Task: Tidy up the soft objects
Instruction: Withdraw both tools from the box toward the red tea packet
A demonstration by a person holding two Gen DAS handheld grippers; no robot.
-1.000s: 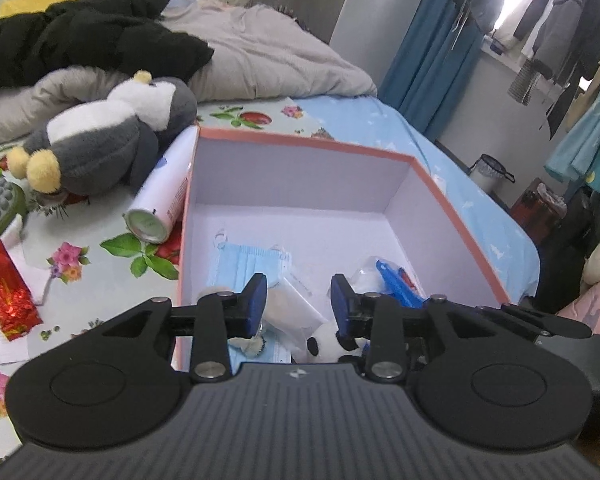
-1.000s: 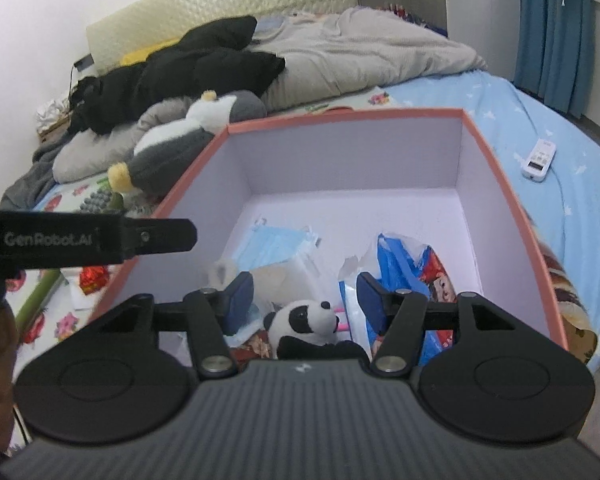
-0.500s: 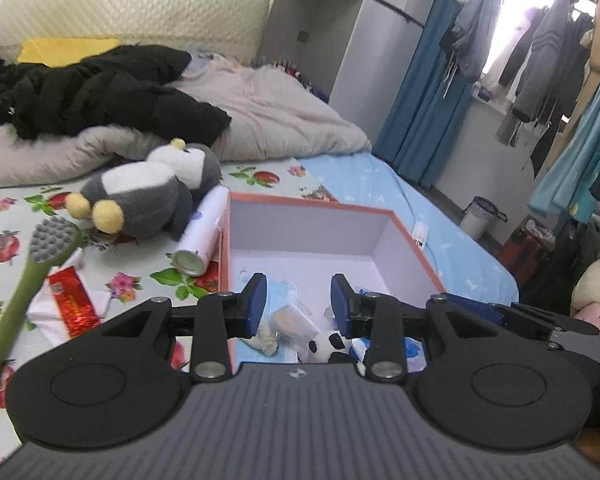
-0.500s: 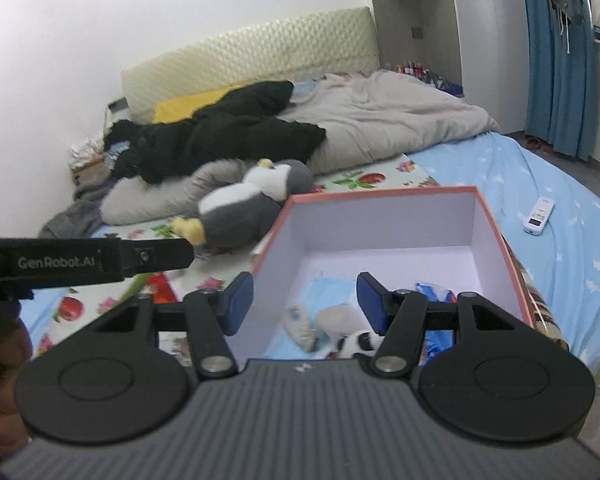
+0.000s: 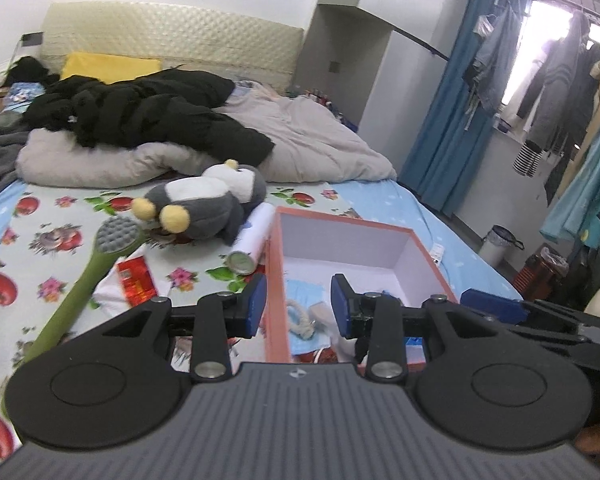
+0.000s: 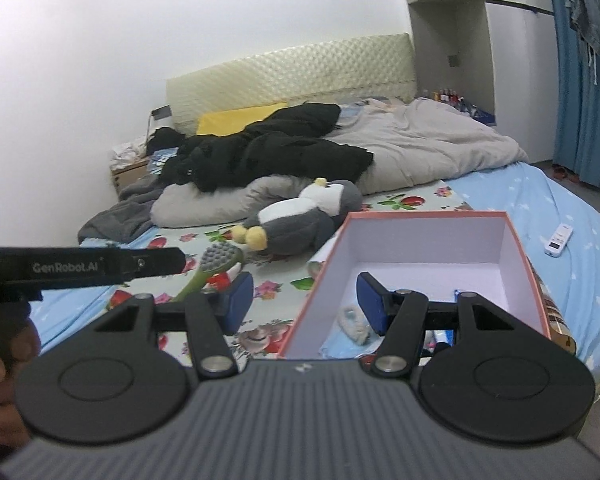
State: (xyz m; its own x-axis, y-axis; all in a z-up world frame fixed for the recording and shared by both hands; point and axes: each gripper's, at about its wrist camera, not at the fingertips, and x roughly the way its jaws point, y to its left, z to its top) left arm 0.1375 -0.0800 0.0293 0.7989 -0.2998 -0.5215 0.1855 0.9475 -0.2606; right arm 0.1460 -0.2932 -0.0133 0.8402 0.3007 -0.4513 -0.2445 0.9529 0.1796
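Note:
An open box with salmon rim (image 5: 274, 264) (image 6: 424, 215) and white walls stands on the bed. Inside lie a blue face mask (image 5: 304, 292), a white rope knot (image 5: 300, 318) and other small items, partly hidden by the grippers. A grey and white plush penguin (image 5: 204, 200) (image 6: 300, 216) lies on the floral sheet left of the box. My left gripper (image 5: 298, 308) hangs open and empty above the box's near left edge. My right gripper (image 6: 304, 300) is also open and empty, held above the box's near left corner.
A white spray can (image 5: 250, 240) lies against the box's left wall. A green massage stick (image 5: 100, 256) and a red packet (image 5: 136, 280) lie on the sheet. A black coat (image 5: 140, 112) and grey duvet (image 5: 312, 140) cover the bed's far half. A remote (image 6: 559, 239) lies right of the box.
Both grippers have pulled up and back from inside the box, so the box looks smaller and more of the bed shows. Their jaws have kept the same width and stayed empty.

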